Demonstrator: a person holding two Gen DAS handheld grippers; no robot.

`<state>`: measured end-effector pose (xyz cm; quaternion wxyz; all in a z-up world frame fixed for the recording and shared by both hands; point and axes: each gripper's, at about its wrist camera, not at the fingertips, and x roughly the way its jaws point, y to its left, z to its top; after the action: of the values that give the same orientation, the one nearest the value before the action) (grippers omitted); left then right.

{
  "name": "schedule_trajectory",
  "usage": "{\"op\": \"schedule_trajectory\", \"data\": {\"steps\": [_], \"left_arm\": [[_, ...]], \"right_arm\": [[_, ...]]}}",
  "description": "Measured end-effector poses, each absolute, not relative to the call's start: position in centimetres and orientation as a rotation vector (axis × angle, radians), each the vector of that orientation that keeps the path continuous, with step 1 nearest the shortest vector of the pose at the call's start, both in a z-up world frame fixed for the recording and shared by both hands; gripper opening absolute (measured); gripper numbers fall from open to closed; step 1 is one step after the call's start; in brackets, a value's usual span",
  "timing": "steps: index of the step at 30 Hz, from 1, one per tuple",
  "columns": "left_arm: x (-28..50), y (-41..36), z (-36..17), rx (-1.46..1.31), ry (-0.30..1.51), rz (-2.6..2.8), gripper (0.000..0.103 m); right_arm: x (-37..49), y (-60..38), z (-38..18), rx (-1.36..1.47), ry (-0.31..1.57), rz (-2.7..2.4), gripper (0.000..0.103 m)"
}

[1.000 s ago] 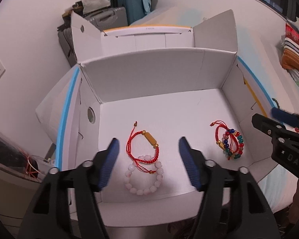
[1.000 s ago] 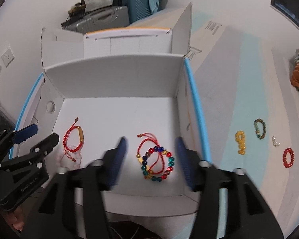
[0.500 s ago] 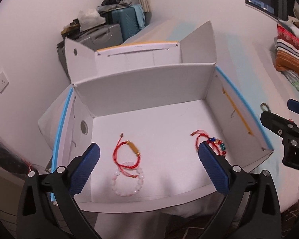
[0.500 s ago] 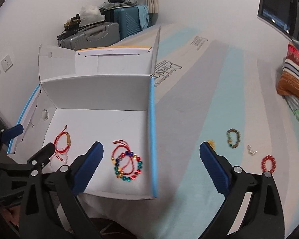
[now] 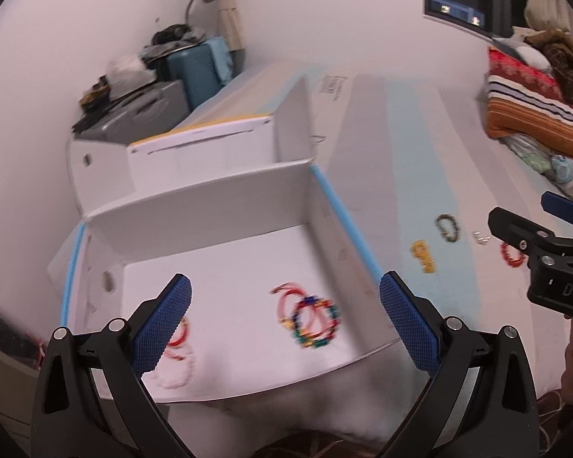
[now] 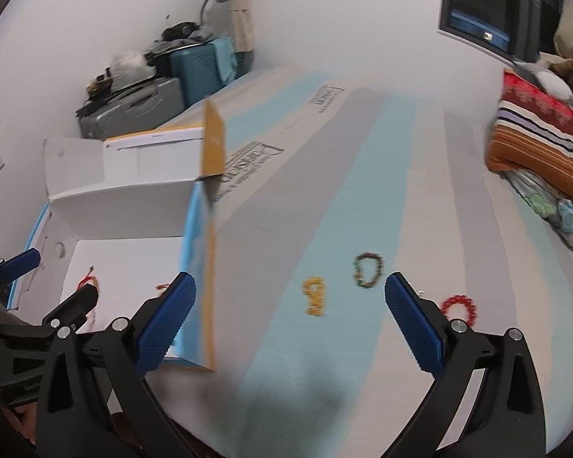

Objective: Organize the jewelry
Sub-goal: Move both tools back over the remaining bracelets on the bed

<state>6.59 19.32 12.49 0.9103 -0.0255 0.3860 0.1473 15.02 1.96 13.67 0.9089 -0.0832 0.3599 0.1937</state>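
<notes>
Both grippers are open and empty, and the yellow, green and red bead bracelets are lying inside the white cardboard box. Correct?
Not quite. The right wrist view shows the yellow bead bracelet, green bead bracelet and red bead bracelet outside the white cardboard box, on the striped surface. Both grippers are open and empty.

Both my tongs are spread wide now, up from the narrow gap a second ago. My right tongs (image 6: 289, 328) swing off the white box (image 6: 126, 187) and out over the striped surface, framing the yellow bracelet (image 6: 314, 296) and green bracelet (image 6: 368, 270). My left tongs (image 5: 285, 329) shift right, now framing the multicolored bracelet (image 5: 311, 315).
</notes>
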Motion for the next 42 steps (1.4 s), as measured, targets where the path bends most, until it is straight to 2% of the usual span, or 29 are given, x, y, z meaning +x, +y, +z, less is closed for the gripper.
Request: {"op": "schedule_trajectory", "data": {"steps": [16, 28, 42], "left_arm": [[15.4, 7.6, 10.9, -0.015, 0.815, 0.134, 0.097], [22.4, 2.9, 2.5, -0.047, 0.909, 0.065, 0.097], [26.1, 3.1, -5.3, -0.092, 1.006, 0.091, 0.096]], "right_arm": [[21.8, -11.7, 11.8, -0.079, 0.786, 0.224, 0.095], [26.3, -16.2, 5.1, -0.066, 0.803, 0.116, 0.095], [30.5, -18.2, -4.0, -0.04, 0.917, 0.074, 0.094]]}}
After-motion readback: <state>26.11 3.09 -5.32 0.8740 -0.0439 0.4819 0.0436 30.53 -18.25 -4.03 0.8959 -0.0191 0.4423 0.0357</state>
